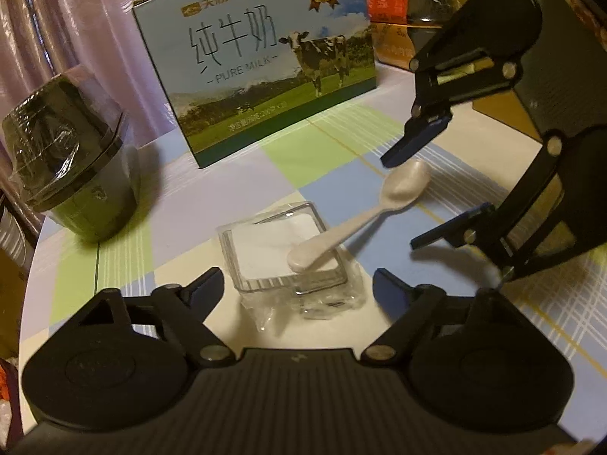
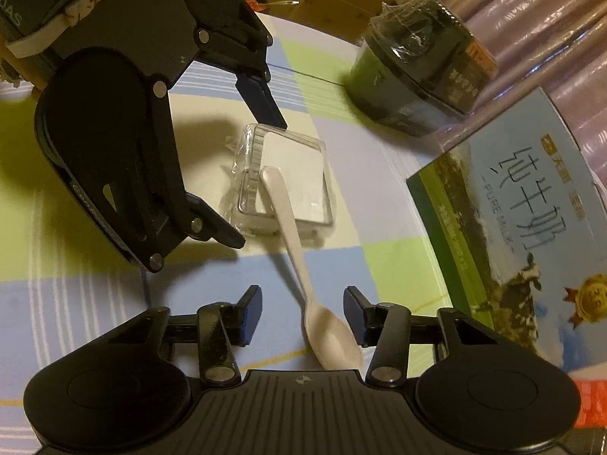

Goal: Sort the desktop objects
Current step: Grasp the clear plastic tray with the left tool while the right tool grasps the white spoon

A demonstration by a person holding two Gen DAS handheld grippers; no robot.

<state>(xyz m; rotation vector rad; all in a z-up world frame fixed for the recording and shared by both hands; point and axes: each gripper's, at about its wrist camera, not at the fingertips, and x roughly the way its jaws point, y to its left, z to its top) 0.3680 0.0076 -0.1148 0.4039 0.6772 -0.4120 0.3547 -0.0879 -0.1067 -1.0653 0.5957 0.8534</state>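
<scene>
A white plastic spoon [image 1: 364,216] lies with its handle end resting on a clear square plastic box [image 1: 282,254] with white contents, its bowl on the checked tablecloth. My left gripper [image 1: 297,288] is open, its fingers on either side of the box's near edge. My right gripper [image 1: 398,204] is open around the spoon's bowl end. In the right wrist view the spoon [image 2: 299,265] runs from the box [image 2: 288,182] down between my open right gripper [image 2: 303,307], and the left gripper [image 2: 261,174] stands open beside the box.
A blue milk carton box [image 1: 261,60] stands behind. A dark green wrapped jar [image 1: 72,163] sits at the left, and also shows in the right wrist view [image 2: 417,64]. Cardboard boxes [image 1: 402,11] are at the far right. The round table edge [image 1: 34,265] curves at the left.
</scene>
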